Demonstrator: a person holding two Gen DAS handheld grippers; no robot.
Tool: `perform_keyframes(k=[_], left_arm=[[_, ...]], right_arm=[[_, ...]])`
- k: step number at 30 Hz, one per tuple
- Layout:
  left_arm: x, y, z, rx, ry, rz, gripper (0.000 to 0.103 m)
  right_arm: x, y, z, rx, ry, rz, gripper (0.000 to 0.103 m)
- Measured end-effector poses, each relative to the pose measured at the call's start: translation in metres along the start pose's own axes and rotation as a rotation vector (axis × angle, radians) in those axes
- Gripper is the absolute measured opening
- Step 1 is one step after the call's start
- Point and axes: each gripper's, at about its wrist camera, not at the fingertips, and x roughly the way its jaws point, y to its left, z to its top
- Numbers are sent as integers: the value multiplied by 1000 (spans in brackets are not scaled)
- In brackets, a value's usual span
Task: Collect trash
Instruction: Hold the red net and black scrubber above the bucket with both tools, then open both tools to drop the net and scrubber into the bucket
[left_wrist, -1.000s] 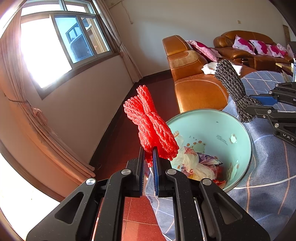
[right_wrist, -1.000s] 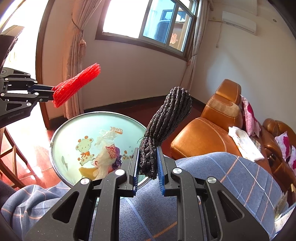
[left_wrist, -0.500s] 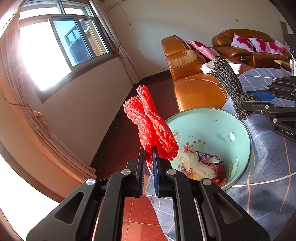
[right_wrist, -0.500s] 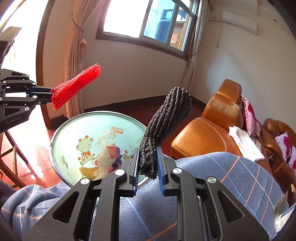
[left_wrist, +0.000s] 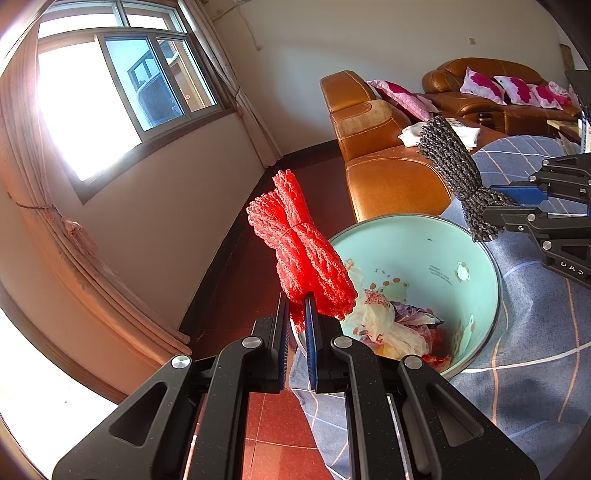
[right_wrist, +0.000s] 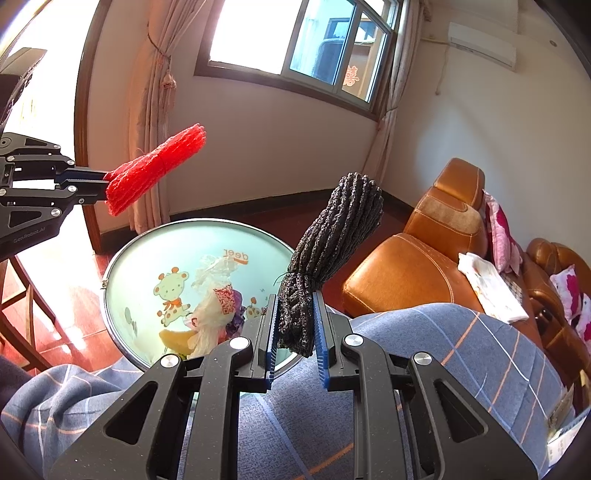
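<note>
1. Two grippers: the left gripper (left_wrist: 297, 314) and the right gripper (right_wrist: 293, 332).
2. Two rope bundles: one red bundle (left_wrist: 301, 247) and one dark grey bundle (right_wrist: 332, 251).
3. One light green bin (right_wrist: 147, 258) with trash inside.
4. Two brown leather sofas (left_wrist: 388, 173).
5. One window (left_wrist: 122, 96).

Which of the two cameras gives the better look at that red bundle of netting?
The right wrist view: the red net bundle shows whole from the side, pinched at one end by the left claw. In the left wrist view the red net bundle is close but seen end-on, its base hidden between the claw's fingers.
</note>
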Motion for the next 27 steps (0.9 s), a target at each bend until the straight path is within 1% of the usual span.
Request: perform_keyframes(k=[27], left_arm=[[5,5,-1,4,9,-28,8]], right_arm=[[0,3,-1,-16,1,7,18]])
